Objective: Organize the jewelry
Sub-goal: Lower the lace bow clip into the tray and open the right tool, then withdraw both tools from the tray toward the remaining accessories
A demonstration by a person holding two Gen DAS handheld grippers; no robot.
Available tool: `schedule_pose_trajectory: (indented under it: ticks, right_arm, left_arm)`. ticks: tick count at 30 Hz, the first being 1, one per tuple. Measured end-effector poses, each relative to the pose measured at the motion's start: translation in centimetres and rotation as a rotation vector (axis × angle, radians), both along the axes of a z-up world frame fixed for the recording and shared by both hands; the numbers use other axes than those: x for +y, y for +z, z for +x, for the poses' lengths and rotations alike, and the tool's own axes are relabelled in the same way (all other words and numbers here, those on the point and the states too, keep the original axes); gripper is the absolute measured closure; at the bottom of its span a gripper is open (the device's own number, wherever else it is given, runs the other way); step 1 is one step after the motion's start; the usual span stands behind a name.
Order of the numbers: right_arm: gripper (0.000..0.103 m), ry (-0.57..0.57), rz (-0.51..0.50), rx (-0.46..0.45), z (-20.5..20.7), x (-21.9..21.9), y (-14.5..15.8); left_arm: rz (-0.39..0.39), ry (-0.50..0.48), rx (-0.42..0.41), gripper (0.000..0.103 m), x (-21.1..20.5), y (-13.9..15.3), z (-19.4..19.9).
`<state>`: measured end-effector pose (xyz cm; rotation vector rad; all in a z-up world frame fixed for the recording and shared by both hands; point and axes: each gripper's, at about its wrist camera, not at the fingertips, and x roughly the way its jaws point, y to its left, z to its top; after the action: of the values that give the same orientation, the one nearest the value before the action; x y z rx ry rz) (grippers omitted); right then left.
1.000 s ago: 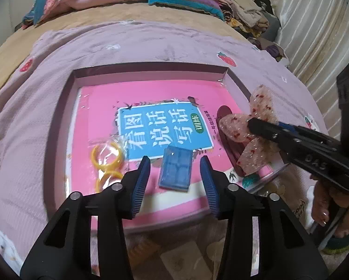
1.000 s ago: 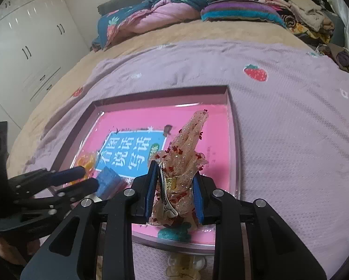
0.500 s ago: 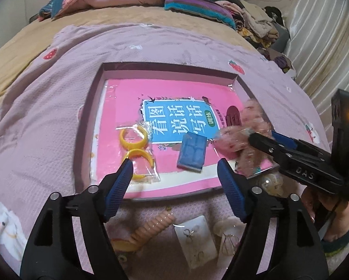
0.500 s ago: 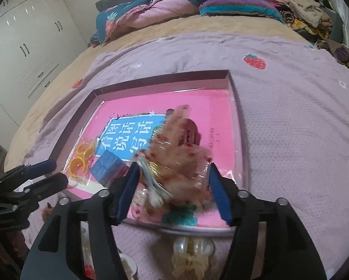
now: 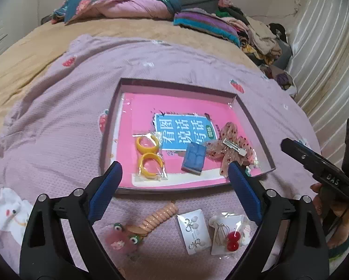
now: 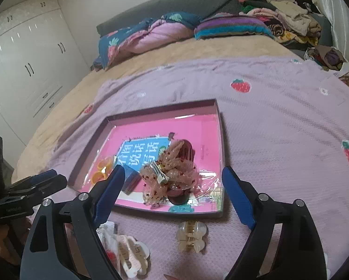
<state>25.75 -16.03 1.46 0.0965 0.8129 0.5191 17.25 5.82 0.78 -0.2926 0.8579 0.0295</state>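
Released a second ago, the sequined bow hair clip (image 6: 168,175) now lies in the tray (image 6: 221,163) just ahead of the right gripper (image 6: 172,196), spread and empty; left gripper (image 5: 174,186) spread too, with coil hair tie (image 5: 157,218) and earring cards beneath it probably next

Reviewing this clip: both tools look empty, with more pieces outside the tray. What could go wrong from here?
1. The bow clip lies partly on the dark red clip; crowding could tangle them.
2. The earring cards are thin, flat plastic on soft bedding, so the left tool may slip or pinch fabric.
3. The translucent claw clip sits against the tray; a reach by the right tool might nudge it.
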Motion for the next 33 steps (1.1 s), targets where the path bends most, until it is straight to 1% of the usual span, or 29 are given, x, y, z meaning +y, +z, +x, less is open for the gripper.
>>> schedule_pose_trajectory:
  ticks: [2,9,16,25,33]
  right_arm:
    - [0.018,-0.008,0.007,-0.017,-0.5,-0.5,0.9]
    - [0.018,-0.018,0.019,-0.055,-1.9,-1.6,3.0]
    - [0.018,0.005,0.016,-0.097,-4.3,-1.9,4.6]
    - [0.018,0.035,0.012,-0.126,-7.3,-1.9,5.7]
    - [0.018,0.058,-0.011,-0.133,-9.3,-1.3,5.3]
  left_arm:
    - [-0.001,0.01,-0.016,0.014,0.2,0.6,-0.4]
    - [0.004,0.037,-0.07,0.012,0.8,2.9,-2.0]
    - [0.005,0.045,-0.105,0.011,1.0,4.3,-3.6]
    - [0.008,0.057,-0.126,0.01,1.3,4.8,-5.7]
    - [0.021,0.067,-0.128,0.01,1.5,4.5,-7.4]
